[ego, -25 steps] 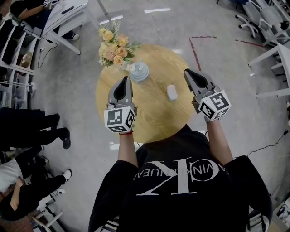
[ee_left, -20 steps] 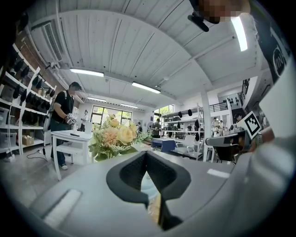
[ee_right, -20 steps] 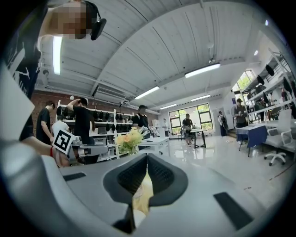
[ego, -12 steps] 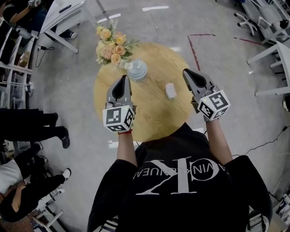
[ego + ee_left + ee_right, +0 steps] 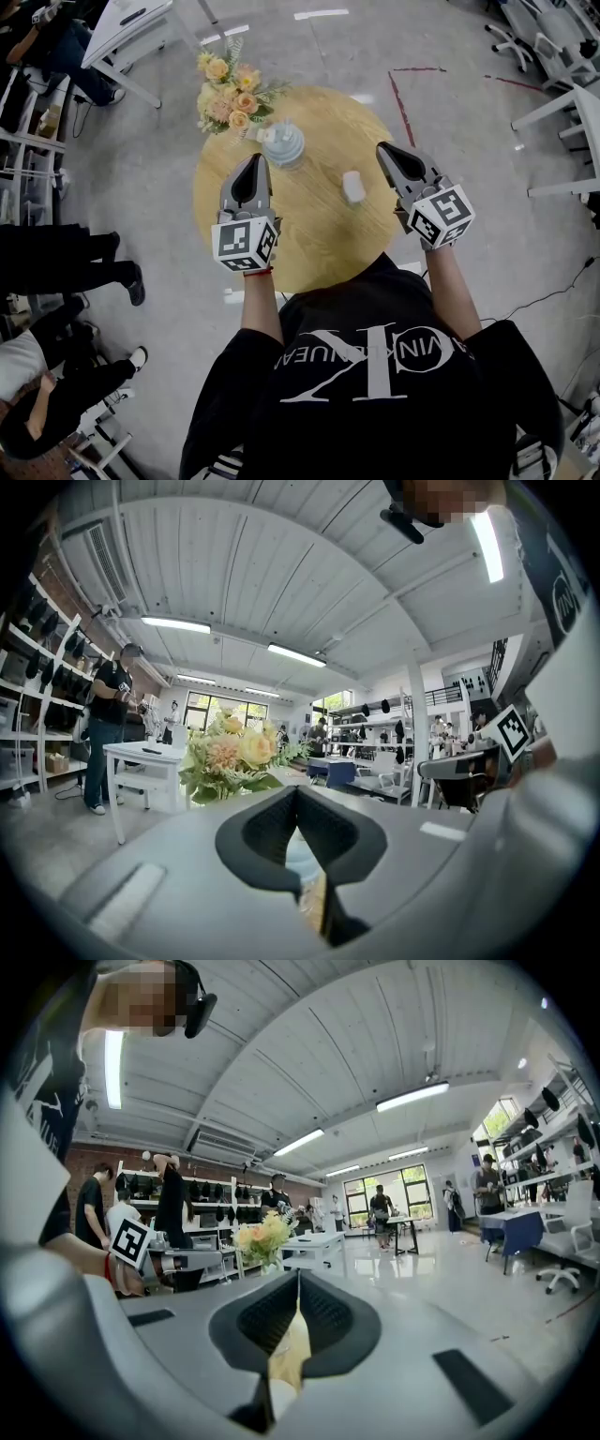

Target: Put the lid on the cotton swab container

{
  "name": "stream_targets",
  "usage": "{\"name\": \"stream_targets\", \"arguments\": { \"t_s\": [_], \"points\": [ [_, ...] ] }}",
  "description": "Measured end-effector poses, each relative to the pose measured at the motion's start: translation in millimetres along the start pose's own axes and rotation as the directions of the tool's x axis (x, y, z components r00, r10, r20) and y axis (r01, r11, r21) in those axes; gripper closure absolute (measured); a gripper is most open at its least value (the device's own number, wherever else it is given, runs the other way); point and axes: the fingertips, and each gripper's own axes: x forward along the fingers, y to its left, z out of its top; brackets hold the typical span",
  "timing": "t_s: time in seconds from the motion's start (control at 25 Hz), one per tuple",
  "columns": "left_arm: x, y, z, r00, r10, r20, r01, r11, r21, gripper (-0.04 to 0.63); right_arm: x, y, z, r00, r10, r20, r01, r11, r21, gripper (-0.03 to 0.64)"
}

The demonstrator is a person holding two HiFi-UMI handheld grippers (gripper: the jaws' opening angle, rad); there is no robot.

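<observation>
A clear, bluish cotton swab container [image 5: 284, 146] stands at the back of the round wooden table [image 5: 309, 244], beside the flowers. A small white lid [image 5: 353, 187] lies on the table to its right, apart from it. My left gripper [image 5: 255, 160] hovers over the table's left part, just short of the container, jaws shut and empty. My right gripper [image 5: 382, 147] hangs over the right edge, right of the lid, also shut with nothing in it. In the left gripper view the container [image 5: 298, 853] shows through the slit below the closed jaws [image 5: 295, 794]. The right gripper view shows closed jaws [image 5: 298, 1279].
A bouquet of peach and yellow flowers [image 5: 230, 89] stands at the table's back left, touching distance from the container. White desks [image 5: 131, 23] and office chairs [image 5: 553, 37] stand around on the grey floor. People sit or stand at the left [image 5: 56, 272].
Both grippers, the container and the lid hold their places. Only the head view has shifted a little.
</observation>
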Motion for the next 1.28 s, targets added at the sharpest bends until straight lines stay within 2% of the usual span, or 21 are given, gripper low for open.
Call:
{"name": "stream_targets", "arguments": {
  "t_s": [0.44,0.76,1.0,1.28],
  "points": [
    [4,1,-6,1.000,-0.003,-0.014,0.003,1.000,-0.009,0.583,4,-1,-3,1.000,0.007,-0.003,-0.007,1.000,0.008,0.600],
    [6,4,-8,1.000,-0.005,-0.020,0.004,1.000,-0.014,0.584,6,-6,-1,1.000,-0.010,0.017,0.010,1.000,0.022,0.600],
    [6,4,-10,1.000,-0.007,-0.020,0.007,1.000,-0.018,0.584,5,-10,-6,0.999,-0.039,-0.015,0.039,0.999,0.006,0.600],
    [8,3,-12,1.000,-0.014,-0.023,0.013,1.000,-0.022,0.583,3,-12,-6,0.999,-0.050,-0.011,0.050,0.999,0.011,0.600]
  ]
}}
